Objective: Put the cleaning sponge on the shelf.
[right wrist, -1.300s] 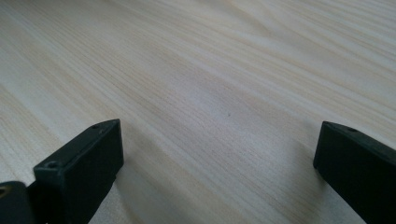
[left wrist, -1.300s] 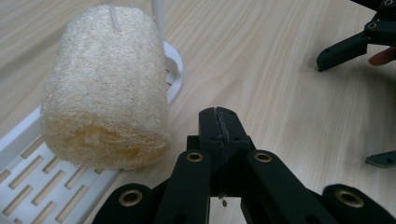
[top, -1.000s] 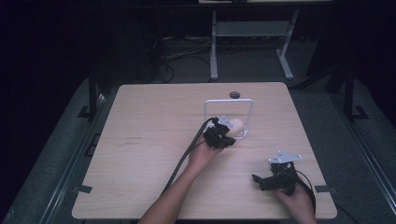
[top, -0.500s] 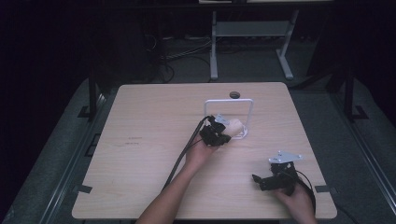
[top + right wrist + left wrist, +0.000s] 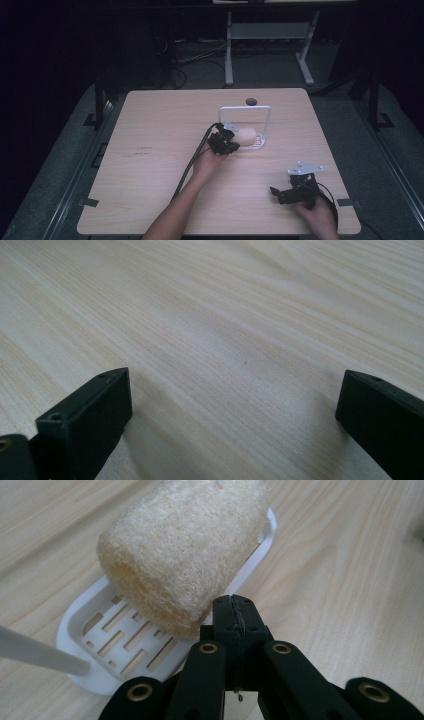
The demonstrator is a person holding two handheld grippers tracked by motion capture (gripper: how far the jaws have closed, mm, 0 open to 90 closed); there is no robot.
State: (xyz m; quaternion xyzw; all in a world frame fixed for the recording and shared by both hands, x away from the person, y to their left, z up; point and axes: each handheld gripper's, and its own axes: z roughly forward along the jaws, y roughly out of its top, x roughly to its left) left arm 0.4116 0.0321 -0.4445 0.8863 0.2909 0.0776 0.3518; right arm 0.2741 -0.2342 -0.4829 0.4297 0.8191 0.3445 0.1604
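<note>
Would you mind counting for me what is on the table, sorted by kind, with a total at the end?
Sponge: 1, the loofah sponge.
Rack: 1, the white slotted tray with a wire frame, under the sponge.
Grippers: 2, the left gripper and the right gripper.
Total: 4.

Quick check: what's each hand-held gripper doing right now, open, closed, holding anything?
Left hand-held gripper: closed, empty, its tips right beside the loofah lying on the white soap dish.
Right hand-held gripper: open, empty, above bare table.
</note>
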